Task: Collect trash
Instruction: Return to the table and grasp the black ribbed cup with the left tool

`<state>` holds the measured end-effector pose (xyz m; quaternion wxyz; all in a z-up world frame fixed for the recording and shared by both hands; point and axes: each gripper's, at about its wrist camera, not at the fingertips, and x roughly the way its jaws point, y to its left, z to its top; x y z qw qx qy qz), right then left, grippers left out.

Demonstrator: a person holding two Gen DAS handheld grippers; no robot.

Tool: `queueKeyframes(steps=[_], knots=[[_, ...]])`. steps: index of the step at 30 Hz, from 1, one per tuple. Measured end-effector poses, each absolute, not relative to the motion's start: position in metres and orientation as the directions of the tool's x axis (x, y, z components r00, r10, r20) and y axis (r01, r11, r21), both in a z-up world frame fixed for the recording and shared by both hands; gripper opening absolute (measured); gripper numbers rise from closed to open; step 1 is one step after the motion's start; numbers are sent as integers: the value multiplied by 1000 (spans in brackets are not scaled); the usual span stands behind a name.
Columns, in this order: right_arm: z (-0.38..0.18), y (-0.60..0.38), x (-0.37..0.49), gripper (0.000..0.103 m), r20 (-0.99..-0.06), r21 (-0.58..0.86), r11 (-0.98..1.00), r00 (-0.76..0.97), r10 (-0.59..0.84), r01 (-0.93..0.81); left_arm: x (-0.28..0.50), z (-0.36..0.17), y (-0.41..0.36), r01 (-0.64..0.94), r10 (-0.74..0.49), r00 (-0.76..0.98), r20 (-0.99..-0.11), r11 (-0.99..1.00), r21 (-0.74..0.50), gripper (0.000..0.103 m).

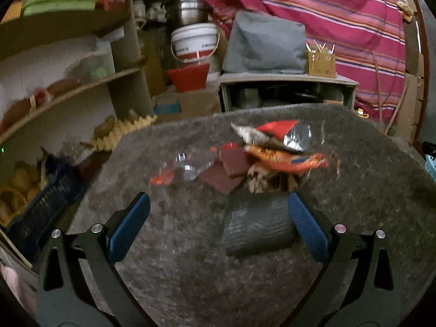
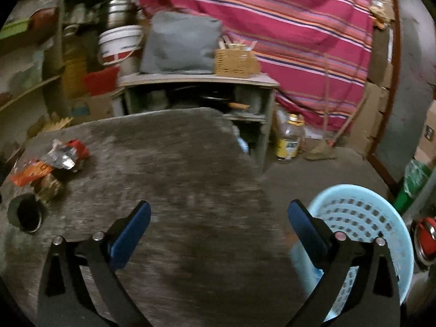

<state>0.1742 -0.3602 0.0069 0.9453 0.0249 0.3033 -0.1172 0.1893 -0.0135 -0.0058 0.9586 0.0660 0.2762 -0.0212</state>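
A heap of trash lies on the grey felt table: a red and silver foil wrapper, an orange wrapper, maroon cards, a crumpled brown scrap, a clear plastic bottle and a black cup on its side. My left gripper is open and empty, its right finger beside the cup. My right gripper is open and empty over bare table. The wrappers and cup show far left there. A light blue basket stands right of the table.
Shelves with egg trays and a dark blue crate stand on the left. A low cabinet with a grey bag stands behind the table. A jar sits on the floor. A striped cloth hangs behind.
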Motion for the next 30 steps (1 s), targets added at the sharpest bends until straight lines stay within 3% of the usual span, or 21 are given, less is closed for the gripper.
queueKeyframes(steps=[7,16,25,27,29,30], knots=[[6,-331,188,99,-579,-62,979,792,-195,195,200,-27,-20,111,-71,784,-616,993,28,98],[4,-339,201,99,-598,20,978,786,-154,207,220,-37,-46,158,-77,764,-641,985,71,98],[1,-326,207,99,-599,-41,982,783,-170,182,238,-50,-45,208,-120,701,-703,977,41,97],[1,-323,209,99,-602,-37,983,782,-164,177,240,-53,-48,237,-137,685,-716,971,41,90],[0,-319,209,99,-603,-38,984,781,-162,174,241,-55,-51,247,-135,675,-726,968,50,74],[0,-316,209,99,-604,-39,984,781,-160,171,240,-53,-51,241,-123,684,-719,969,63,74]])
